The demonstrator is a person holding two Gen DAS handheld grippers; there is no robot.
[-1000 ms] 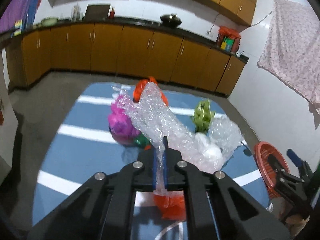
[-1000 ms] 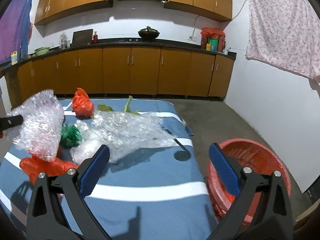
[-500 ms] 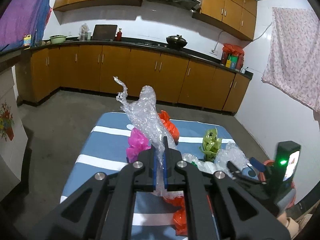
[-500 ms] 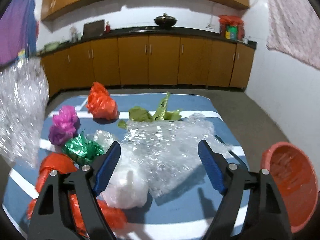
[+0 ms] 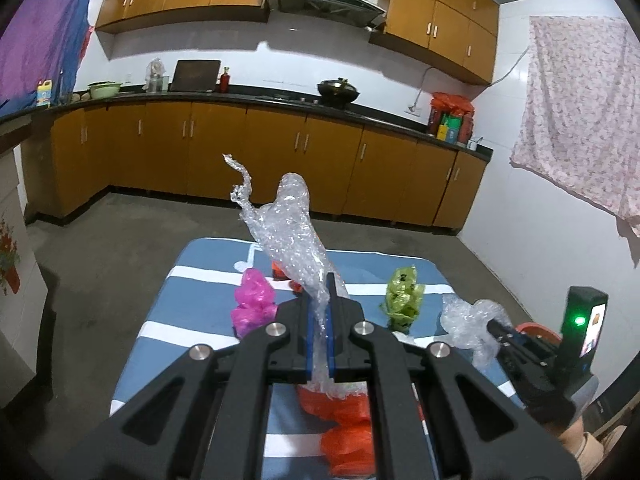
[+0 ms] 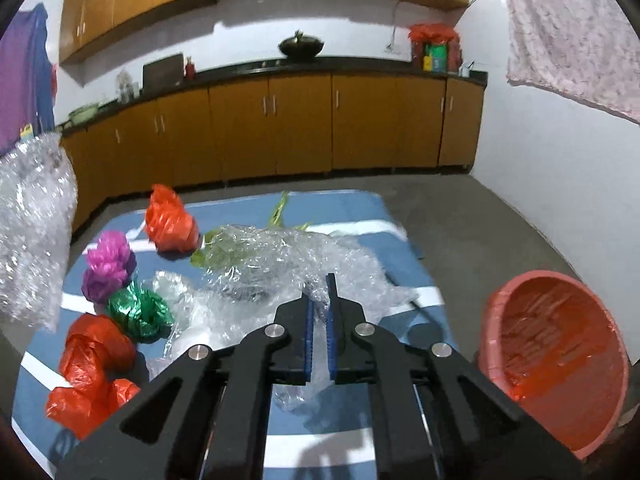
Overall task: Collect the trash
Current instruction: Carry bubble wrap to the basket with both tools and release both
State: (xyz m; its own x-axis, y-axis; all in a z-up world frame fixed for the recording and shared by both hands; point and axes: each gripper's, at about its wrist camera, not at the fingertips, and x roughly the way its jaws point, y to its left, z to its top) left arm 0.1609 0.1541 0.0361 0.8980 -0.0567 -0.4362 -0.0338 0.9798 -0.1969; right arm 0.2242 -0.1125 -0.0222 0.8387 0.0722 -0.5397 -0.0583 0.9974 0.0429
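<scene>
My left gripper (image 5: 319,292) is shut on a long piece of clear bubble wrap (image 5: 288,224) and holds it up above the blue striped table (image 5: 192,284). That piece also shows at the left edge of the right wrist view (image 6: 32,232). My right gripper (image 6: 319,292) is shut on the edge of a larger sheet of clear bubble wrap (image 6: 280,264) that lies on the table; it also shows in the left wrist view (image 5: 468,320). A red basket (image 6: 556,356) stands on the floor to the right of the table.
On the table lie crumpled bags: two orange-red (image 6: 170,224) (image 6: 92,364), one magenta (image 6: 110,264), one green foil (image 6: 138,310), one yellow-green (image 5: 402,296). Wooden kitchen cabinets (image 5: 280,160) line the far wall. A white wall stands at the right.
My left gripper has risen with its bubble wrap, high above the table. My right gripper has moved in from the basket side and shut on the big bubble wrap sheet.
</scene>
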